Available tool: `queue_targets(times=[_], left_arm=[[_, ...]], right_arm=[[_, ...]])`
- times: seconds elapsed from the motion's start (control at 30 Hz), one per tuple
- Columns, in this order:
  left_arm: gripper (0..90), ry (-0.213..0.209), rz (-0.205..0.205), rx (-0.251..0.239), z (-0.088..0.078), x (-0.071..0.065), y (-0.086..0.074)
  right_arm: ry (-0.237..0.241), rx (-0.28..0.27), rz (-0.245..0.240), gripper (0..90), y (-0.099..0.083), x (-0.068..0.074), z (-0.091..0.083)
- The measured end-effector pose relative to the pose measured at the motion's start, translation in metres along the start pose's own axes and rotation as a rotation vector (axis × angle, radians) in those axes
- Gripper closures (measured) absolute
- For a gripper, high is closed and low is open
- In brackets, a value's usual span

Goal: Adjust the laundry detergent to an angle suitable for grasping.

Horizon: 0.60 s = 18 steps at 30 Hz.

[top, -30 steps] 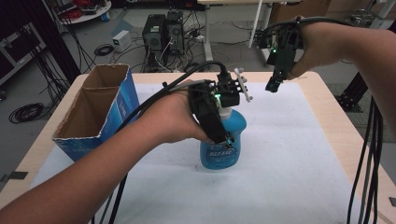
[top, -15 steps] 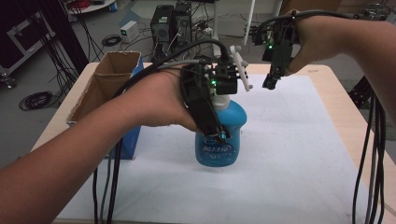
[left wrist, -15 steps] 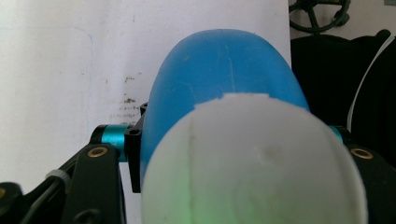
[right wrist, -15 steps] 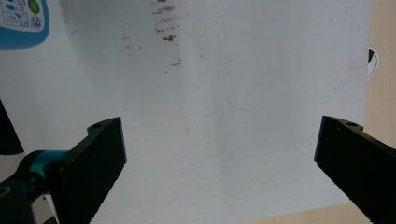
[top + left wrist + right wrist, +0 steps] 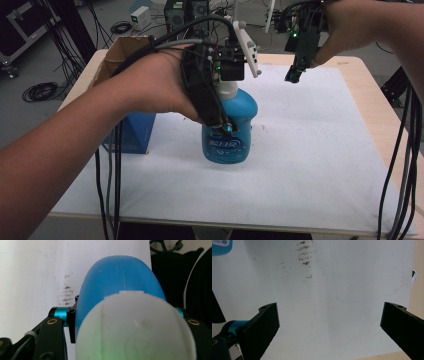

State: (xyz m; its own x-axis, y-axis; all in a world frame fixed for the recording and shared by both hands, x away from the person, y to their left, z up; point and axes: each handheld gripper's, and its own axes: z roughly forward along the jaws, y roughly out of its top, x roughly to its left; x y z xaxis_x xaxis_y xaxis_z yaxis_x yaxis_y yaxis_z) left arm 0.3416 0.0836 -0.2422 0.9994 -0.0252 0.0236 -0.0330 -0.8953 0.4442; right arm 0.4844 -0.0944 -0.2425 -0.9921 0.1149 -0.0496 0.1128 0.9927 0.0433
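R gripper [image 5: 329, 325] fingers [image 5: 265, 322] wide apart over stained white sheet [image 5: 352, 277].

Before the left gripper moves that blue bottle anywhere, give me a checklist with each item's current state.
1. Left gripper closed on the blue bottle: ok, jaws sit on either side of its body in the left gripper view.
2. Bottle upright: ok, white cap on top.
3. Bottle off the table: cannot tell, its base looks at or near the white surface.
4. Right gripper out of the way: ok, held high over the table's far side, jaws wide open and empty.
5. Cardboard box open: ok, flaps up, but its inside is hidden.
6. Cables free: cannot tell.
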Motion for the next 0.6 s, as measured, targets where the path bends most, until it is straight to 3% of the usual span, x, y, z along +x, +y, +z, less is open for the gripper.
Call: queue_targets(times=[0.07, 0.1, 0.17, 0.33, 0.43, 0.6], left_arm=[[39.0, -0.006, 0.015, 0.002, 0.002, 0.000, -0.002], [39.1, -0.039, 0.039, 0.002, 0.006, 0.003, -0.007], [39.0, -0.059, 0.056, 0.001, 0.009, 0.004, -0.010], [39.0, -0.090, 0.100, 0.004, 0.015, 0.003, -0.013], [39.0, -0.140, 0.135, 0.001, 0.025, 0.002, -0.015], [39.0, -0.159, 0.200, 0.004, 0.036, -0.002, -0.017]], right_arm=[[0.002, 0.002, 0.003, 1.1, 0.000, 0.000, 0.000], [0.003, 0.004, 0.003, 1.1, -0.001, 0.001, 0.001], [0.003, 0.002, -0.005, 1.2, -0.002, 0.000, 0.002], [0.002, 0.001, 0.003, 1.1, -0.004, 0.000, 0.004], [0.005, 0.006, 0.004, 1.1, -0.004, -0.001, 0.005], [0.006, 0.004, -0.001, 1.1, -0.003, 0.000, 0.007]])
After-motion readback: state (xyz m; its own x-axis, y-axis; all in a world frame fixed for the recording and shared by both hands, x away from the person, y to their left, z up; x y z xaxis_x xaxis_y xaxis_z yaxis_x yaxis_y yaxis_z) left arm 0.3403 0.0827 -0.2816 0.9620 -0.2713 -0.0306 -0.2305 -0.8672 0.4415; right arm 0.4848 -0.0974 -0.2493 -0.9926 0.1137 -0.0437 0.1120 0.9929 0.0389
